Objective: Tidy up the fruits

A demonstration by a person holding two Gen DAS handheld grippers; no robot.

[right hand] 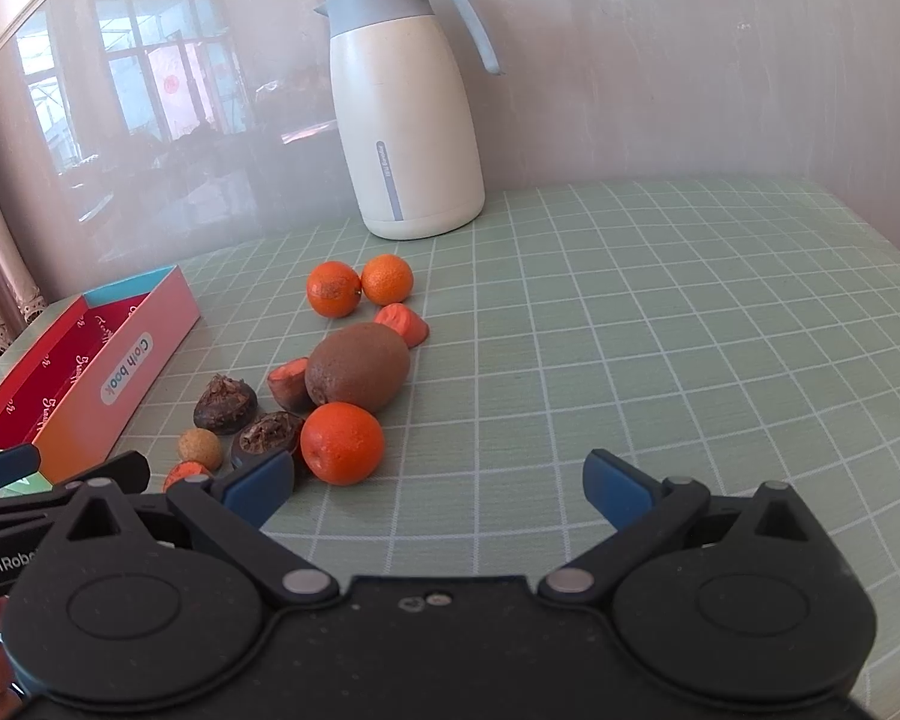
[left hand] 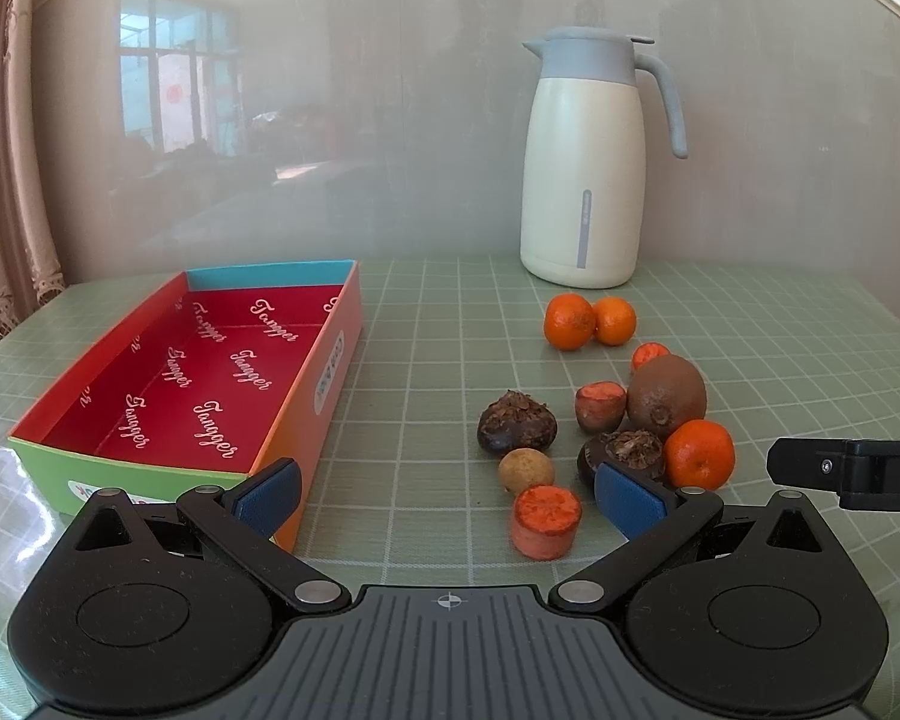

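Note:
A red-lined cardboard box (left hand: 168, 360) lies open at the left; it also shows in the right wrist view (right hand: 120, 354). Fruits lie in a loose group on the green checked cloth: a kiwi (left hand: 666, 396) (right hand: 357, 373), three tangerines (left hand: 570, 321) (left hand: 699, 454) (right hand: 342, 443), two dark water chestnuts (left hand: 516, 423) (right hand: 225, 405), a small tan longan (left hand: 526, 470) (right hand: 200, 447) and orange carrot pieces (left hand: 546, 522) (right hand: 403, 324). My left gripper (left hand: 447, 495) is open and empty, just before the carrot piece. My right gripper (right hand: 438, 483) is open and empty, right of the near tangerine.
A cream thermos jug with a grey lid (left hand: 585, 168) (right hand: 405, 114) stands at the back against the glossy wall. A curtain (left hand: 6, 180) hangs at the far left. The right gripper's body (left hand: 852, 471) shows at the left wrist view's right edge.

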